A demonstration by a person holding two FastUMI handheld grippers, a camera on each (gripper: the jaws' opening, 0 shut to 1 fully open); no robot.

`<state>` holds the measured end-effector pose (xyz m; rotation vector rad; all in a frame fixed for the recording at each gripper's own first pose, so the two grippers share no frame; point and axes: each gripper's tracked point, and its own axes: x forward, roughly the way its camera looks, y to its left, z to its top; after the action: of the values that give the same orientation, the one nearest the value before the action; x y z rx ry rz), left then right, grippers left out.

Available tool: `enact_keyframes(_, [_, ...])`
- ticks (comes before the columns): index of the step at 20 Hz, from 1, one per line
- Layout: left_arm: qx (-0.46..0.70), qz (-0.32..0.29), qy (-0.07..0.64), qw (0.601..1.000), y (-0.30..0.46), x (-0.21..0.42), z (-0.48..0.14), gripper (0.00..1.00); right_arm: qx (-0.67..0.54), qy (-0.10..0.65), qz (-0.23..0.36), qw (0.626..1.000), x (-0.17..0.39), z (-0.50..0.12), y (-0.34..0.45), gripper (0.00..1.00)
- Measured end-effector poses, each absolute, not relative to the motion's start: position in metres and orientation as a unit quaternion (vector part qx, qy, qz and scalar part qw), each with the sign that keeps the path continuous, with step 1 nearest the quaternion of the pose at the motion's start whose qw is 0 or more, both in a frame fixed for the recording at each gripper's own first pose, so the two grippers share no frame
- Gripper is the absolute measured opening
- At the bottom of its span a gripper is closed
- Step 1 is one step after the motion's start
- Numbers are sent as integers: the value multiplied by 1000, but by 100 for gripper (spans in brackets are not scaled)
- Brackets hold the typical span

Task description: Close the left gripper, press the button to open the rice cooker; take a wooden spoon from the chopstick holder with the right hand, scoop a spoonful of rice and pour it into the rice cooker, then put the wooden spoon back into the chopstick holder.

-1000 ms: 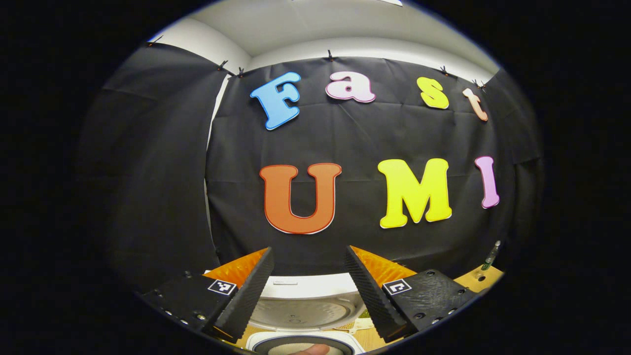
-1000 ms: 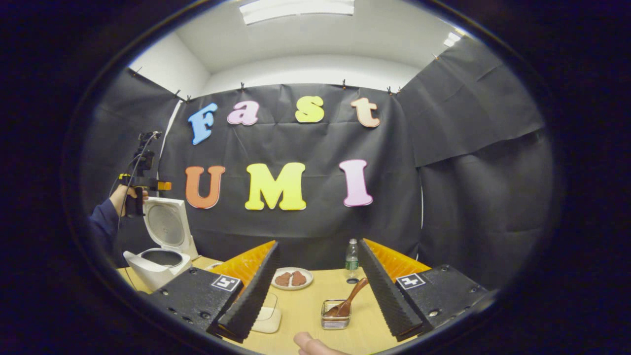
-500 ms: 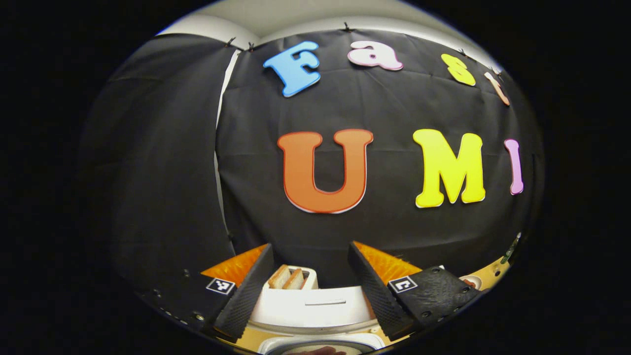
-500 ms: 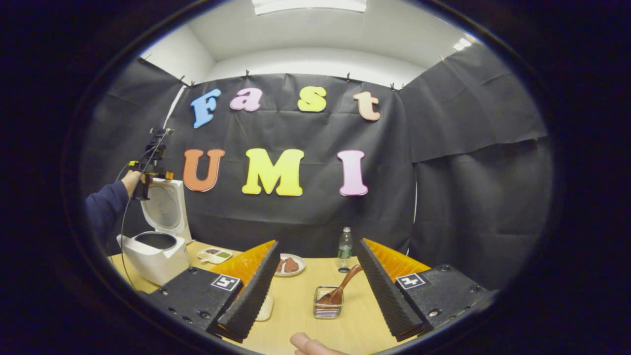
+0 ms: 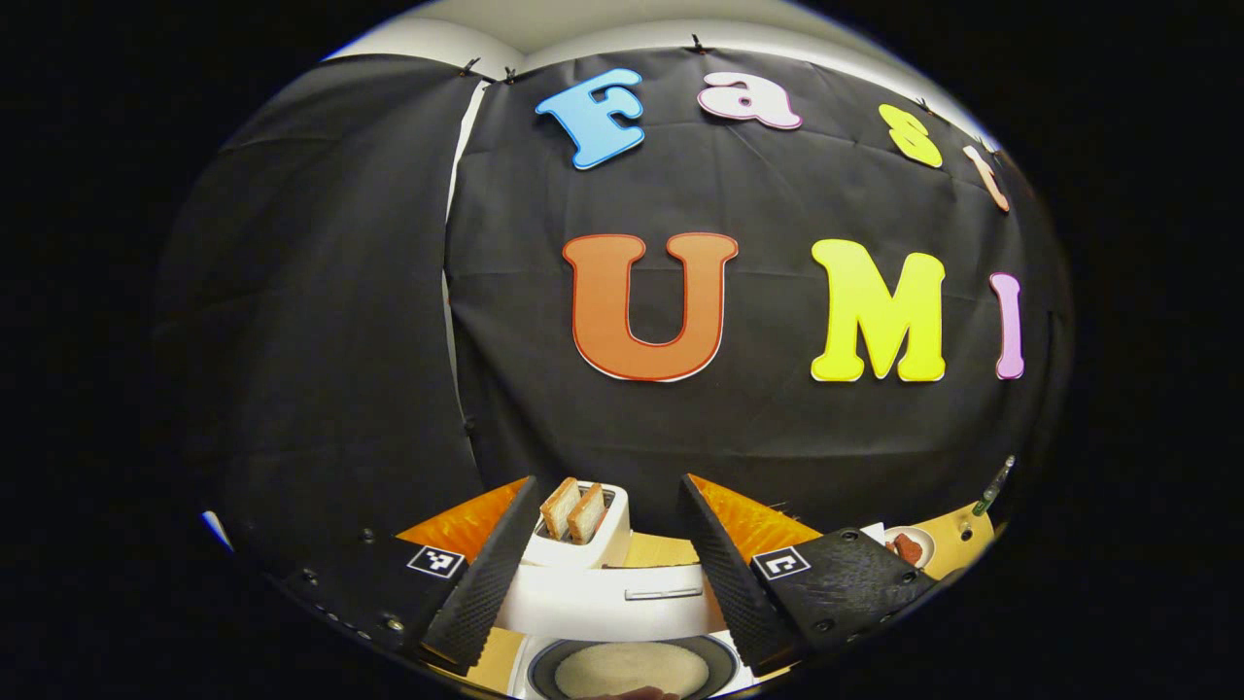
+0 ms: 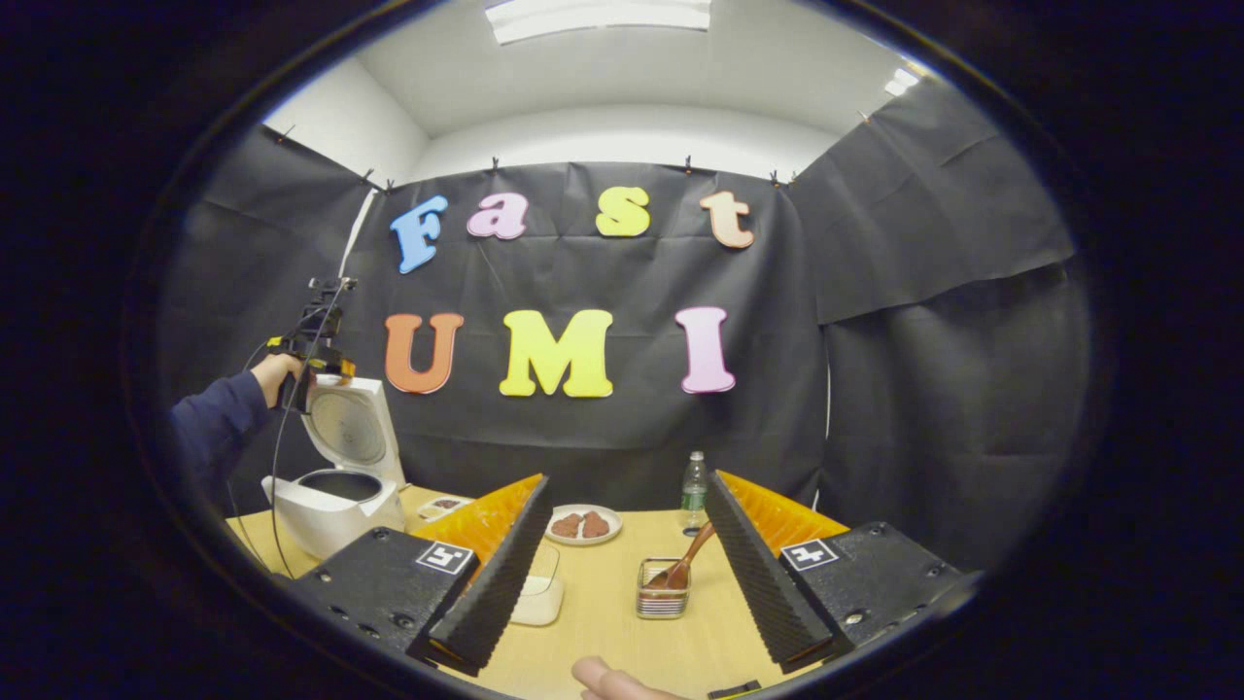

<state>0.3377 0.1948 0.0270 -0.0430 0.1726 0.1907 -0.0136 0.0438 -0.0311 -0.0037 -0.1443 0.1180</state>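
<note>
The rice cooker (image 6: pixel 335 496) is seen with its lid raised; above it the left gripper (image 5: pixel 604 569) is held, fingers spread. Right of the rice cooker the right gripper (image 6: pixel 627 574) is held with fingers spread, grasping nothing.

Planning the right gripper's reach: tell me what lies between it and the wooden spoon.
Bare tabletop only, in the right gripper view, between the right gripper and the brown wooden spoon.
</note>
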Motion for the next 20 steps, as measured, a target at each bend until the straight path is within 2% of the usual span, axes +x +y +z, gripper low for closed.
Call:
enact_keyframes(3, [-25, 86, 98, 991, 188, 321, 19, 93, 3, -69, 62, 996, -23, -40, 41, 96])
enact_keyframes(7, [-33, 71, 124, 989, 177, 298, -2, 93, 17, -61, 72, 995, -34, -54, 40, 96])
enact_keyframes(8, [-27, 68, 130, 989, 172, 291, -7, 96, 19, -57, 75, 995, -36, -58, 41, 96])
enact_keyframes(10, [-15, 67, 135, 988, 168, 278, -19, 96, 19, -51, 80, 995, -40, -67, 42, 100])
enact_keyframes(17, [-32, 58, 177, 982, 150, 243, -68, 95, 25, -56, 93, 994, -63, -76, 37, 100])
enact_keyframes(19, [-35, 61, 184, 980, 149, 234, -82, 96, 32, -65, 92, 993, -71, -77, 33, 99])
enact_keyframes(20, [-34, 63, 194, 978, 149, 229, -91, 97, 36, -64, 94, 993, -74, -80, 33, 96])
